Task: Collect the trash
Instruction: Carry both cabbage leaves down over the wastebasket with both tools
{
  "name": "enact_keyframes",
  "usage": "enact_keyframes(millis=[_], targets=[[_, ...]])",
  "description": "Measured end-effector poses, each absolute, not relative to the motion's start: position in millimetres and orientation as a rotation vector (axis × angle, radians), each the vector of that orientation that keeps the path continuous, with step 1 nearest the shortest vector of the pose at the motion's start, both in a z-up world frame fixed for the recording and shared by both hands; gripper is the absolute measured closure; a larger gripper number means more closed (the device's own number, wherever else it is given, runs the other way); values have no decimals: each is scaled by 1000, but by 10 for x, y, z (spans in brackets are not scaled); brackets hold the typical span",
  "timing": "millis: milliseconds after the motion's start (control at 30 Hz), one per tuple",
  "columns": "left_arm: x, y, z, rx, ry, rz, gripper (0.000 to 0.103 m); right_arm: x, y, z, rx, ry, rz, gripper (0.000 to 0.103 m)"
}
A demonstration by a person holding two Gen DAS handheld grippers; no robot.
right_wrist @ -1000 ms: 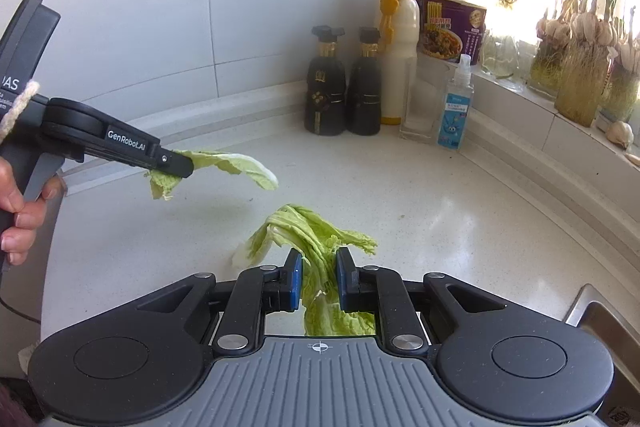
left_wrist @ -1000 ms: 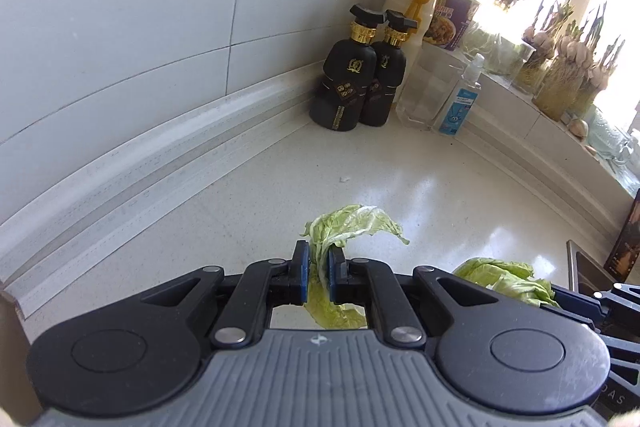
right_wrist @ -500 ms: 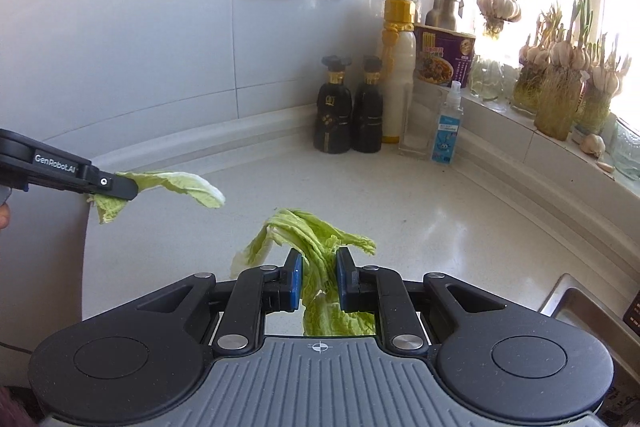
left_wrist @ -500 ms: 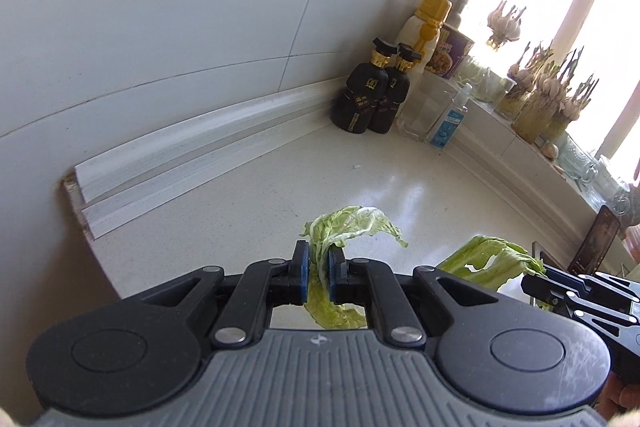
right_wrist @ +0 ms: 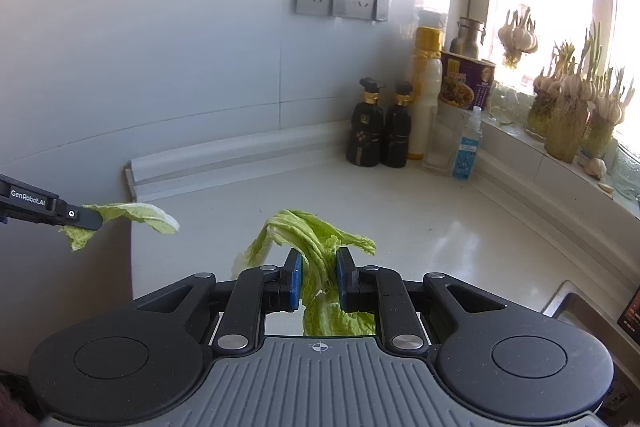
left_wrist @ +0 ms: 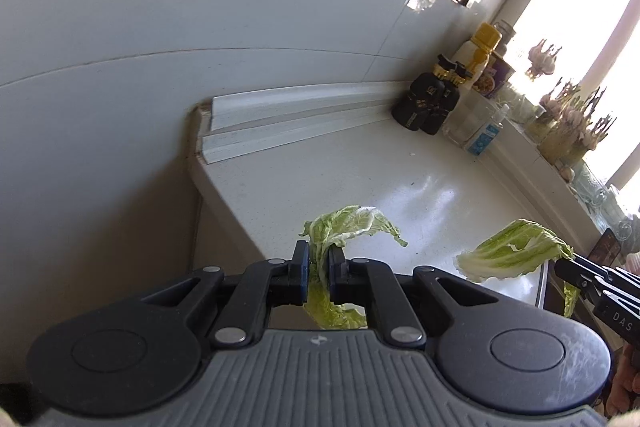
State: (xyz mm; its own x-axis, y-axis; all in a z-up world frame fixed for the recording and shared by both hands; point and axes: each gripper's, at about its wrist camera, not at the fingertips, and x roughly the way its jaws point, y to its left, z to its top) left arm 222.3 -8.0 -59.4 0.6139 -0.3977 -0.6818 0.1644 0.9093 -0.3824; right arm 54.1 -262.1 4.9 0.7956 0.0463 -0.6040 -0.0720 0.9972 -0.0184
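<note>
My left gripper [left_wrist: 318, 269] is shut on a pale green cabbage leaf [left_wrist: 352, 227] and holds it in the air near the counter's left end. It also shows in the right wrist view [right_wrist: 86, 219] with its leaf [right_wrist: 136, 215]. My right gripper [right_wrist: 318, 273] is shut on a larger cabbage leaf [right_wrist: 316, 239], above the white counter [right_wrist: 400, 211]. In the left wrist view the right gripper [left_wrist: 576, 275] shows at the right edge with its leaf [left_wrist: 516, 251].
Two black bottles [right_wrist: 380, 125], a yellow-capped bottle [right_wrist: 424, 87], a small blue-labelled bottle [right_wrist: 466, 145] and a noodle cup [right_wrist: 466, 81] stand in the far corner. Sprouting garlic [right_wrist: 576, 107] lines the window sill. A sink edge [right_wrist: 568, 301] lies at right.
Both grippers have pulled back and to the left, away from the corner, each keeping its leaf. The counter's left end and the wall below it have come into view.
</note>
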Motion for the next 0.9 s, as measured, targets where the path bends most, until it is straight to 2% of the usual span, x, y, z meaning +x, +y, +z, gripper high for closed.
enact_keyframes(millis=[533,900], targets=[[1577,670,-1012,-383,949,-148,95,291,-1807,33,-112,678,270,87],[1346,907,-1342,-389,1032,-48,95,239,-1227,-289,-152,777,450,87]])
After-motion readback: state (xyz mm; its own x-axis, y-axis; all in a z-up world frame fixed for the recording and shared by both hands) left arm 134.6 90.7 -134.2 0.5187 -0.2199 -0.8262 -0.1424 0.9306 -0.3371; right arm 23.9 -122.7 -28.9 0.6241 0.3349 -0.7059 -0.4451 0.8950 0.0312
